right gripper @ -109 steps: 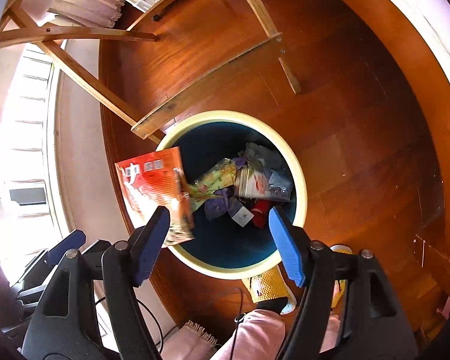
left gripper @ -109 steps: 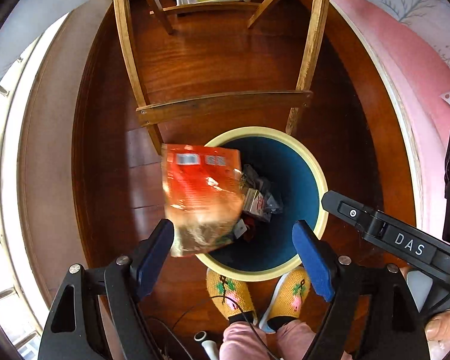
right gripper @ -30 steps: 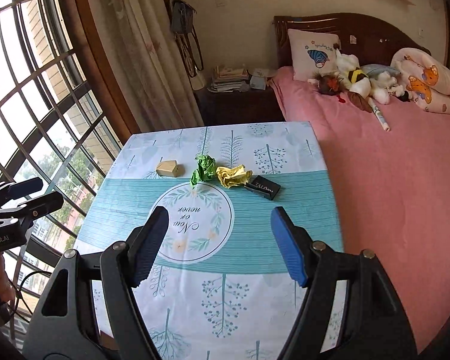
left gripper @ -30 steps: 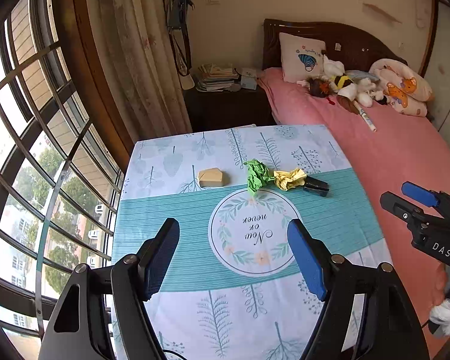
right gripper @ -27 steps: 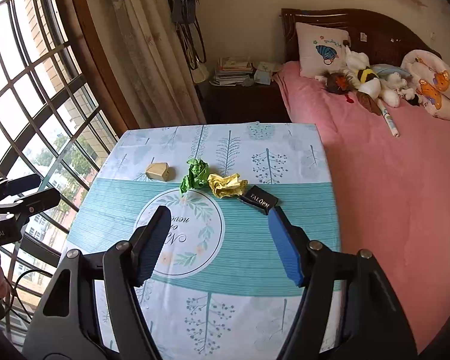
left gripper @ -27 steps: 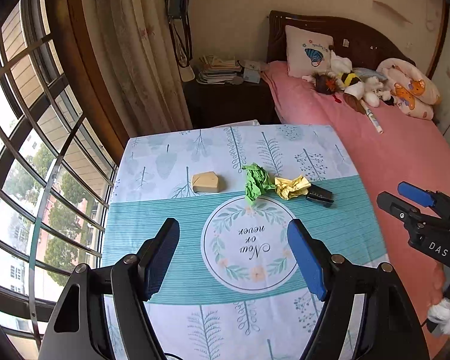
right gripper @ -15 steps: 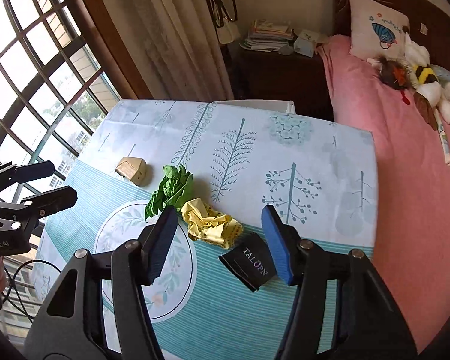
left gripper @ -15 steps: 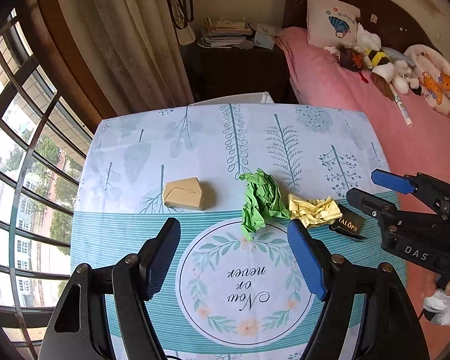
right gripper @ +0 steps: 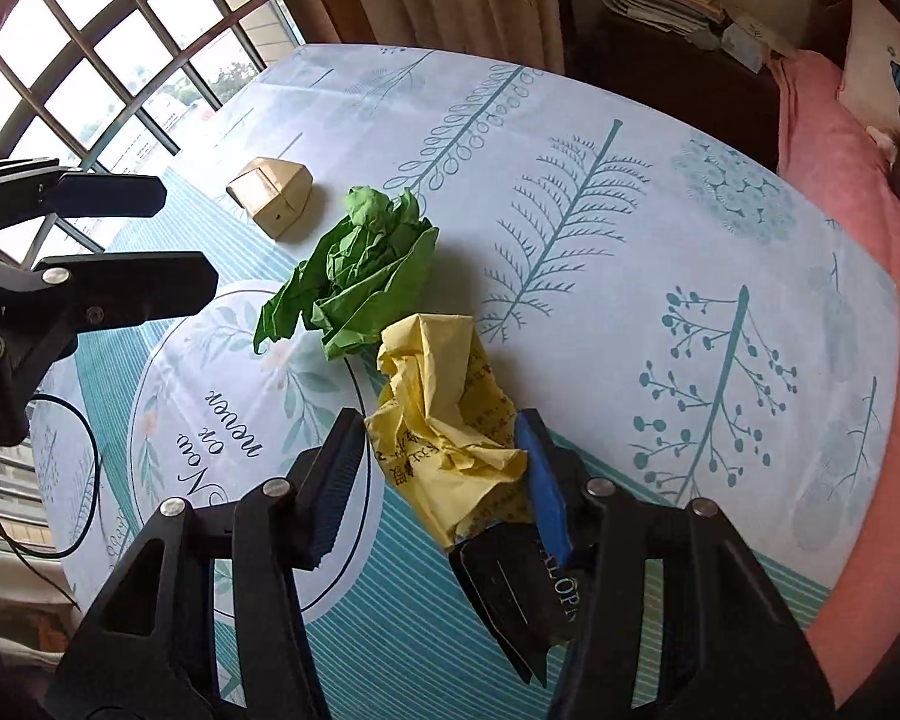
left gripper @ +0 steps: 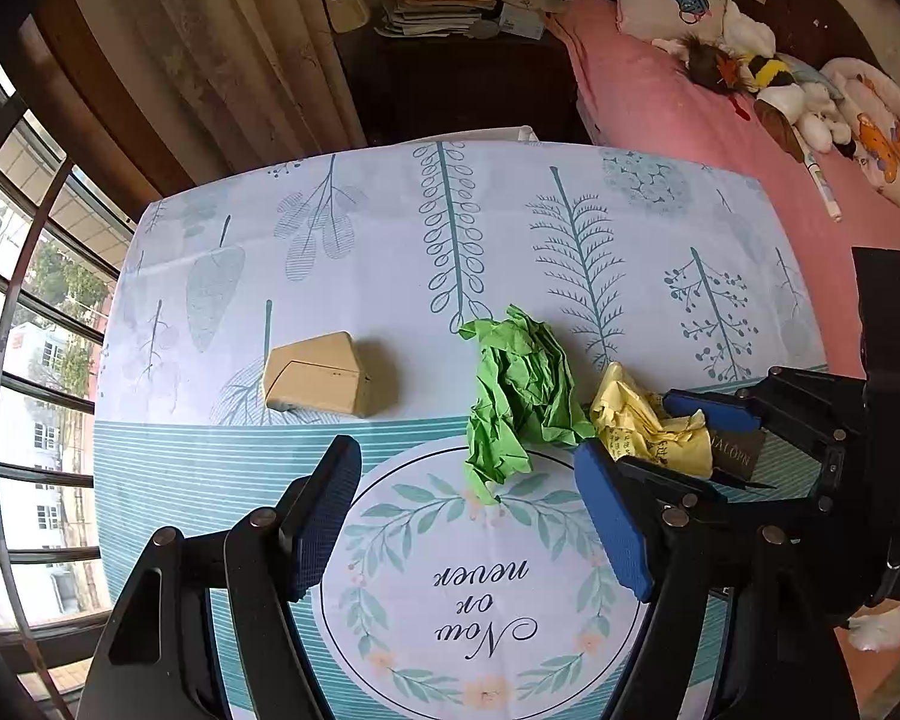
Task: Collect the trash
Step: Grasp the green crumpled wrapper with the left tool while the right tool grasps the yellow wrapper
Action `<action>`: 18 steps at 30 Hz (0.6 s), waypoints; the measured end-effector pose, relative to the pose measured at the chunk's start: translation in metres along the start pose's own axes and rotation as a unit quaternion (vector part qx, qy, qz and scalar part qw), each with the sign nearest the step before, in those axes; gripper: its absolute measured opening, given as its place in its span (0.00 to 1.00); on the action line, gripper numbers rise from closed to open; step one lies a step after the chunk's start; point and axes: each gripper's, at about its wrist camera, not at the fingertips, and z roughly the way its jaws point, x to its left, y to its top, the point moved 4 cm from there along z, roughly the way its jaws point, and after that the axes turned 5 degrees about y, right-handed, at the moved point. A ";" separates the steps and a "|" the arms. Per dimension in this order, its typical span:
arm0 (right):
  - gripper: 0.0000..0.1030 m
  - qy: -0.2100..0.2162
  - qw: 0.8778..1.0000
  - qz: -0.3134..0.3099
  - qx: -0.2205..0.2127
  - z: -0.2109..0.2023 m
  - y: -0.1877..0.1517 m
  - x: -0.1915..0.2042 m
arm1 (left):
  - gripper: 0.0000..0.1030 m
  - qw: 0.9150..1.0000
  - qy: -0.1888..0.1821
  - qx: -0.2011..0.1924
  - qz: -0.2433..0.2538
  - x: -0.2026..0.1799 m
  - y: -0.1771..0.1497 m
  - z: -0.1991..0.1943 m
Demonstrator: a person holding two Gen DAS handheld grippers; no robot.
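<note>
On the tablecloth (left gripper: pixel 390 240) lie a tan box (left gripper: pixel 315 375), a crumpled green paper (left gripper: pixel 522 390), a crumpled yellow paper (left gripper: pixel 648 426) and a black box (left gripper: pixel 738 450). My left gripper (left gripper: pixel 468 510) hangs open just short of the green paper, holding nothing. My right gripper (right gripper: pixel 441 468) straddles the yellow paper (right gripper: pixel 444 414) and its jaws are closing; the pads reach the paper's sides without visibly squeezing it. The black box (right gripper: pixel 522 588) lies partly under the right finger. In the right wrist view the green paper (right gripper: pixel 360 276) and tan box (right gripper: pixel 273 192) lie beyond, with the left gripper (right gripper: pixel 186 240) at the left.
A pink bed (left gripper: pixel 690 120) with stuffed toys (left gripper: pixel 768 84) borders the table's right edge. A dark nightstand (left gripper: pixel 462 72) with stacked books stands behind it. Curtains (left gripper: pixel 240 60) and a barred window (left gripper: pixel 24 330) run along the left.
Both grippers came down and forward from high over the table to the trash. The right gripper's jaws narrowed around the yellow paper. The left jaws kept their width.
</note>
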 end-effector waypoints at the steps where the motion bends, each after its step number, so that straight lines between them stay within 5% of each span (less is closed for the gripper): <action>1: 0.40 0.004 1.000 0.001 -0.002 0.001 -0.001 0.000 | 0.73 1.000 -0.002 0.001 0.000 -0.003 0.001 0.003; 6: 0.30 0.012 1.000 0.011 -0.014 -0.006 -0.005 0.003 | 0.73 1.000 -0.009 0.011 0.002 -0.018 0.010 0.015; 16: 0.26 0.021 0.991 0.109 -0.073 -0.034 -0.008 -0.027 | 0.73 0.999 -0.007 0.043 -0.013 -0.036 0.025 0.060; 18: 0.26 0.022 0.989 0.119 -0.080 -0.036 -0.010 -0.030 | 0.67 0.999 -0.007 0.048 -0.017 -0.038 0.027 0.069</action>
